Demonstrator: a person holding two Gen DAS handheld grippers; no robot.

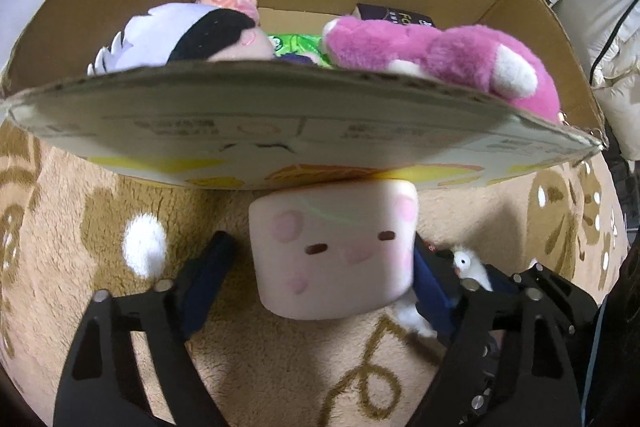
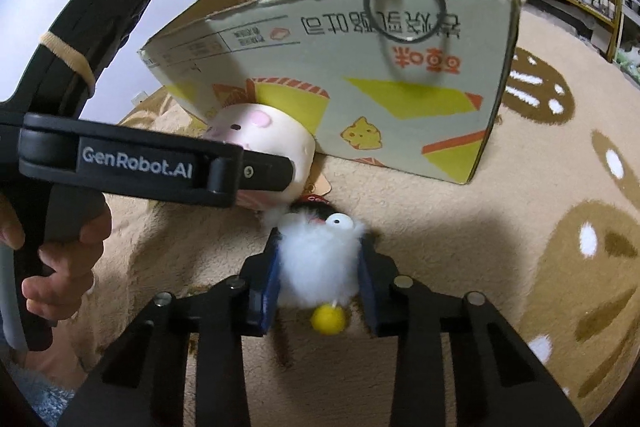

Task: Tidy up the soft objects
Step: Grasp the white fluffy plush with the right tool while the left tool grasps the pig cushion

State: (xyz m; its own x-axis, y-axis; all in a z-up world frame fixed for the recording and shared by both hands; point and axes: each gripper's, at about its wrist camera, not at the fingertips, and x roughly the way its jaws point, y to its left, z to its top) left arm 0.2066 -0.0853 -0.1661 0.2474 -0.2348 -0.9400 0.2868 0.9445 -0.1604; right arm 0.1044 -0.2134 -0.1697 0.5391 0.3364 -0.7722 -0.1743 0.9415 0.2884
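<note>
Plush toys (image 1: 436,55) — some already in the box (image 1: 280,115); your right fingers (image 2: 320,267) clamp the penguin (image 2: 320,259), left fingers (image 1: 320,267) straddle the marshmallow (image 1: 332,251) outside — grip unclear.

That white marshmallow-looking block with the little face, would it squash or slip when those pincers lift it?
The marshmallow toy looks like smooth foam, so it would probably squash and spring back. Its rounded, glossy sides might slip between the left gripper pads. It is probably light.
</note>
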